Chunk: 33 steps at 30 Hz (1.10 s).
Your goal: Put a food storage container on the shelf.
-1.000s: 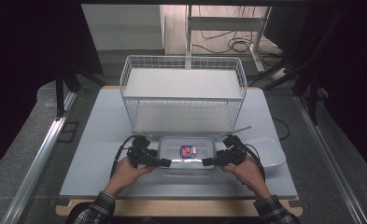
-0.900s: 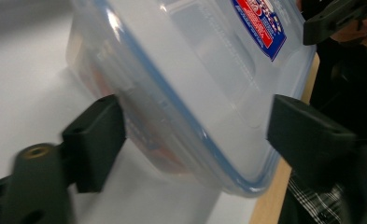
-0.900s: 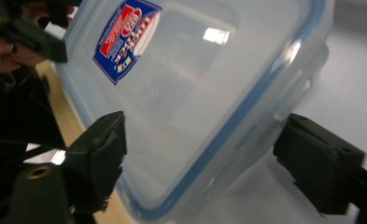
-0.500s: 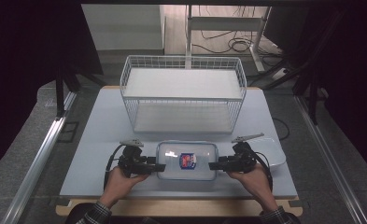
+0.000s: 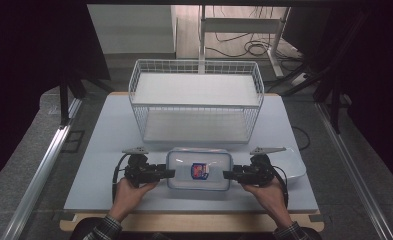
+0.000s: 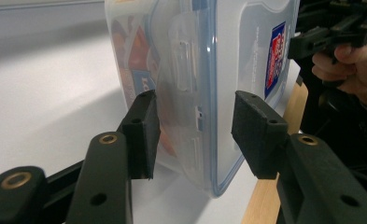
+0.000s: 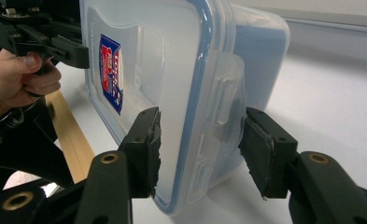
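Low in the high view, both cuffs are plaid. The left gripper [image 5: 168,173] and right gripper [image 5: 229,175] are black, each topped by a grey three-cornered plate and trailing a looped black cable. Up close, brass-ringed rivets stud their jaws.

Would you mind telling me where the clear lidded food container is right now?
In the high view, the food container sits at the table's near centre, just in front of the wire basket, flanked by the left gripper and right gripper.
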### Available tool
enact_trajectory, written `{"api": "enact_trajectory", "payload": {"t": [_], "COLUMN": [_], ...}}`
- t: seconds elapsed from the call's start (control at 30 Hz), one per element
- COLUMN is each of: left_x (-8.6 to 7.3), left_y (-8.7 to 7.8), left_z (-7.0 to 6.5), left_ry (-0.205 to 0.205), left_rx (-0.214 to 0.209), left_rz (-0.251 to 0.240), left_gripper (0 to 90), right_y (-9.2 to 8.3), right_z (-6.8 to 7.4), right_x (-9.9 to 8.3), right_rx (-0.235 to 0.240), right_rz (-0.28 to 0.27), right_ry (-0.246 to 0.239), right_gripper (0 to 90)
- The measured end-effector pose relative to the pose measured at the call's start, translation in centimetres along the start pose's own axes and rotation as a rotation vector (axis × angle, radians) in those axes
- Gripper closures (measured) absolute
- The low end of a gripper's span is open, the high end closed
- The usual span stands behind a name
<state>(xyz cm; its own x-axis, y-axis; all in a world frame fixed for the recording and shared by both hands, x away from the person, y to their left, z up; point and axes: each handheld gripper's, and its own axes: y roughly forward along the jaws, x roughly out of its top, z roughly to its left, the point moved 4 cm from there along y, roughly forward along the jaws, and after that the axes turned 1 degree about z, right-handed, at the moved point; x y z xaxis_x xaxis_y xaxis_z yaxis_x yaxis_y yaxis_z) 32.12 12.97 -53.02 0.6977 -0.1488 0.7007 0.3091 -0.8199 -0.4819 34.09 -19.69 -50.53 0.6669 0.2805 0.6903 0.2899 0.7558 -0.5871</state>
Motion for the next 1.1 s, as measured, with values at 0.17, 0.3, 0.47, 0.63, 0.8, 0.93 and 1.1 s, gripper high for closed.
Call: {"api": "enact_trajectory", "payload": {"t": [0.17, 0.3, 0.47, 0.63, 0.8, 0.93, 1.1], "left_x": [0.2, 0.6, 0.9, 2.0, 3.2, 4.2, 6.5], "left_y": [-0.1, -0.7, -0.9, -1.5, -2.3, -2.9, -3.9], "left_z": [-0.1, -0.4, -0.6, -1.3, -1.9, -2.4, -3.2], "left_ry": [0.007, 0.022, 0.034, 0.063, 0.088, 0.107, 0.147], "left_rx": [0.020, 0.032, 0.028, 0.041, 0.052, 0.056, 0.064], "left_rz": [-0.021, -0.049, -0.069, -0.086, -0.104, -0.117, -0.133], "left_gripper": [52.2, 52.2, 52.3, 52.3, 52.3, 52.3, 52.3], "right_y": [0.1, 0.1, -0.3, -0.9, -1.6, -2.5, -3.6], "right_z": [0.1, 0.4, 0.8, 1.0, 1.4, 2.0, 2.5], "right_x": [0.0, 0.2, 0.7, 1.4, 2.7, 4.3, 6.3], "right_rx": [-0.010, -0.007, -0.021, -0.020, -0.022, -0.029, -0.039], "right_rz": [-0.007, -0.016, -0.049, -0.087, -0.124, -0.157, -0.185], "right_ry": [-0.019, -0.034, -0.063, -0.085, -0.108, -0.139, -0.174], "right_gripper": [49.6, 49.6, 49.6, 49.6, 49.6, 49.5, 49.5]}}
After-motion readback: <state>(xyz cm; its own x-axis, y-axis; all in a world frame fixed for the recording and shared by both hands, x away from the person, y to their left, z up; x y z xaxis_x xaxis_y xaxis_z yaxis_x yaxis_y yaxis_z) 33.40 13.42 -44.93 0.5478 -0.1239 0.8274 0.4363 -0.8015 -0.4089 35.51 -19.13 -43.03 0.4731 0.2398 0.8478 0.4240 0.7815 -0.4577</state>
